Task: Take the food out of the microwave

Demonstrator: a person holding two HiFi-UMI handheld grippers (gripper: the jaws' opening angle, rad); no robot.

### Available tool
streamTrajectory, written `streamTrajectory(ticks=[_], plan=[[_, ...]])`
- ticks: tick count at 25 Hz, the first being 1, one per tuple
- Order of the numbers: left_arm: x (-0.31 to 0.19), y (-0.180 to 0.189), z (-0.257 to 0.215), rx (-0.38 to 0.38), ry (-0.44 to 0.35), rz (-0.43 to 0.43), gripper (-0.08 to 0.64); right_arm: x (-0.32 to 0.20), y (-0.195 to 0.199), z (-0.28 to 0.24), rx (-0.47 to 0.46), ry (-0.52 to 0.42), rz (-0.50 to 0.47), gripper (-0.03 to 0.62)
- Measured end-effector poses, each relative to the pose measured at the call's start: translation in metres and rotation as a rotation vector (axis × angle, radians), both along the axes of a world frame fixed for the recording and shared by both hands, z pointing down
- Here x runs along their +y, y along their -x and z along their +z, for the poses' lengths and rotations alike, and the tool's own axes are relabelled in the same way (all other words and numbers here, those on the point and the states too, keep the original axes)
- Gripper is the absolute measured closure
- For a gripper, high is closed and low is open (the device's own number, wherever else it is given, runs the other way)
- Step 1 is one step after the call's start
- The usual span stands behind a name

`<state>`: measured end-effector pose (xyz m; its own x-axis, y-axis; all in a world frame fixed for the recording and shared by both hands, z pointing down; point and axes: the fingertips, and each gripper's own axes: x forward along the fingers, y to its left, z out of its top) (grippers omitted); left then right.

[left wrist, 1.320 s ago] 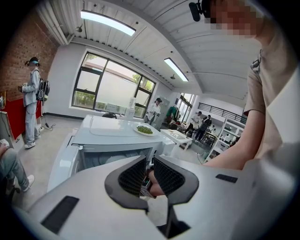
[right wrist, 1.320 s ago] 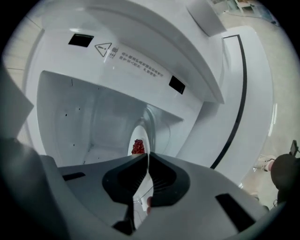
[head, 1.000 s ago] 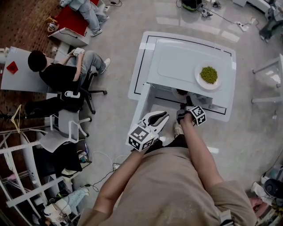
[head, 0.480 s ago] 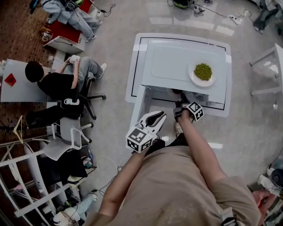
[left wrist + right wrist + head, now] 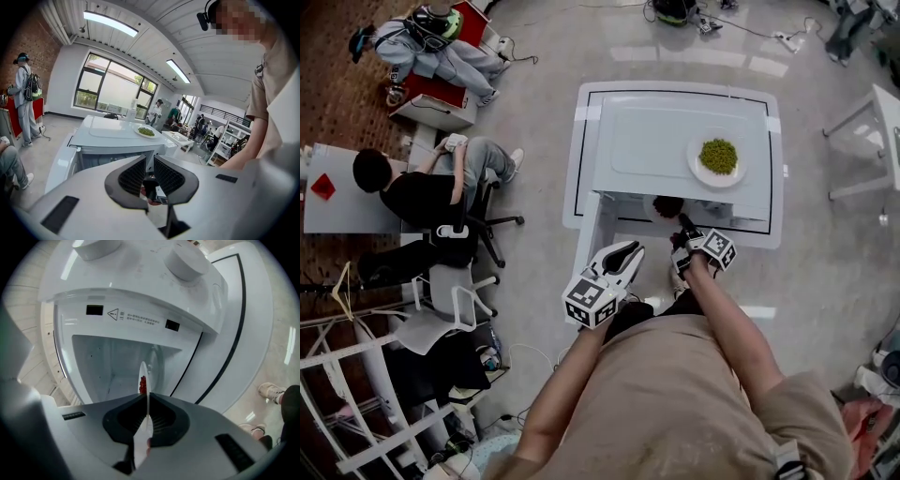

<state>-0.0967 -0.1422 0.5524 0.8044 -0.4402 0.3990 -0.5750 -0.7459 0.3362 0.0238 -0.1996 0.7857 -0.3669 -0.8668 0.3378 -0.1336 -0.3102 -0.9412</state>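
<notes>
Pinched thin on the rim of the plate of red food [image 5: 143,380] by the right gripper [image 5: 146,398] — jaws just drawn closed on it — at the mouth of the microwave [image 5: 656,141]. Keep the plate level and draw it straight back out of the microwave, clear of the open door [image 5: 592,234] at its left side. Hold the left gripper [image 5: 149,161] — slightly parted, empty — back in front of the microwave. Mind the plate of peas [image 5: 717,157] on the microwave's top.

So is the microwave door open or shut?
Open. The right gripper view looks straight inside the microwave, and in the head view the door stands swung out at the left.
</notes>
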Motion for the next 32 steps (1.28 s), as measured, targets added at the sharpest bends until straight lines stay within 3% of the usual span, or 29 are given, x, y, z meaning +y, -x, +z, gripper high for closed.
streamTrajectory(ticks=[14,28,32], plan=[[-0.007,-0.005,0.008,0.004,-0.014,-0.054,0.512,0.051,-0.006,-0.066,-0.005,-0.041,-0.234,0.575],[-0.003,0.000,-0.016,0.045,-0.060,-0.140,0.512,0.091,-0.002,-0.142,-0.063,-0.086,-0.374,0.575],[-0.005,0.008,-0.034,0.070,-0.092,-0.170,0.512,0.085,-0.005,-0.175,-0.018,-0.147,-0.411,0.575]])
